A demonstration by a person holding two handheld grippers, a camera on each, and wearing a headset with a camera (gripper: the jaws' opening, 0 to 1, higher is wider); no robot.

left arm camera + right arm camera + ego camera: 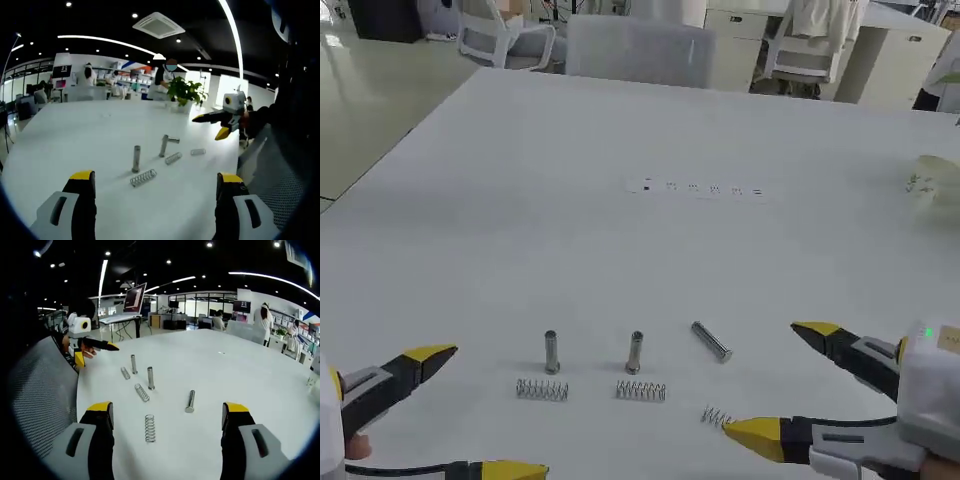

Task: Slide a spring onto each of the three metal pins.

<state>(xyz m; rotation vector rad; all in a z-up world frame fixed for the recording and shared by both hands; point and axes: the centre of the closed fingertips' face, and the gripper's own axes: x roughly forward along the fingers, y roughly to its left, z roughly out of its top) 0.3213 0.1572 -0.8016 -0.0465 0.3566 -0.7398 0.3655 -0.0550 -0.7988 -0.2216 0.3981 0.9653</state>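
Left claw (480, 410) and right claw (775, 380) hang wide open, empty, above the white counter (620, 250), where three springs (640, 391) lie beside three metal pins (635, 352), two upright, one flat

The left gripper (475, 410) and right gripper (782, 380) look basically identical: black jaws, yellow tips (752, 432), pale grey bodies. In the lower right of the head view, a tiny green light (927, 333) sits on the right one's white housing (932, 395).
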